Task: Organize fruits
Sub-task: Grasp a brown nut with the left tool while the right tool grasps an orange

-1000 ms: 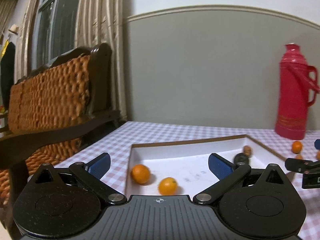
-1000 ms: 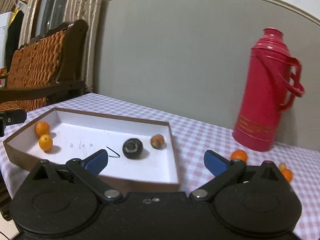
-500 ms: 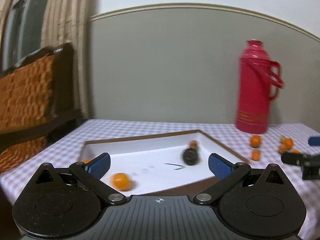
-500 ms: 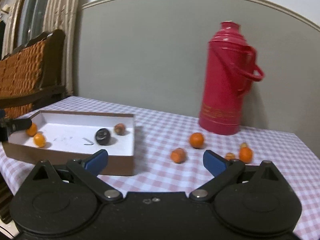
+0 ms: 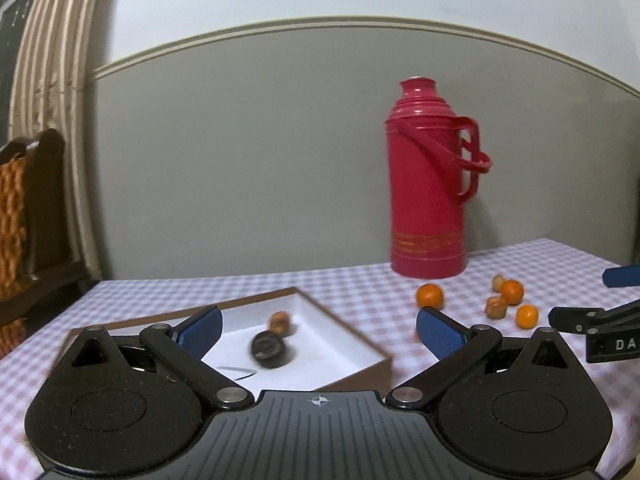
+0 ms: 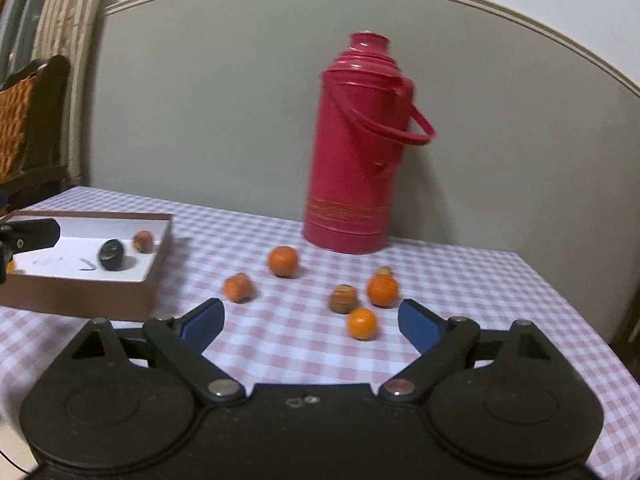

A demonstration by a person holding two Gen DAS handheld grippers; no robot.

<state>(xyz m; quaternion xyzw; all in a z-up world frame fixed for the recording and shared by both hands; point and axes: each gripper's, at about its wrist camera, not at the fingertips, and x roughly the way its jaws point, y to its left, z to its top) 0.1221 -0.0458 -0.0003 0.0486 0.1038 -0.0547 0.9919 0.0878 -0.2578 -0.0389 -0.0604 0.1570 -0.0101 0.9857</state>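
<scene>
Checked tablecloth (image 5: 360, 284), grey wall behind, red thermos (image 5: 428, 200) at the back. Left wrist view: left gripper (image 5: 318, 330) spread wide and empty, over the corner of the white tray (image 5: 344, 340), which holds a dark fruit (image 5: 267, 349) and a brown one (image 5: 280, 322). Right wrist view: right gripper (image 6: 310, 320) likewise agape and empty; loose oranges (image 6: 362, 323) lie scattered before it — small, round, light, likely to roll. Pinch across the middle, gently.

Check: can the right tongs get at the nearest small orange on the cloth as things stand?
Probably yes. The right tongs are open and empty, and the small orange lies loose on the checked cloth just ahead of them, nothing between.
</scene>
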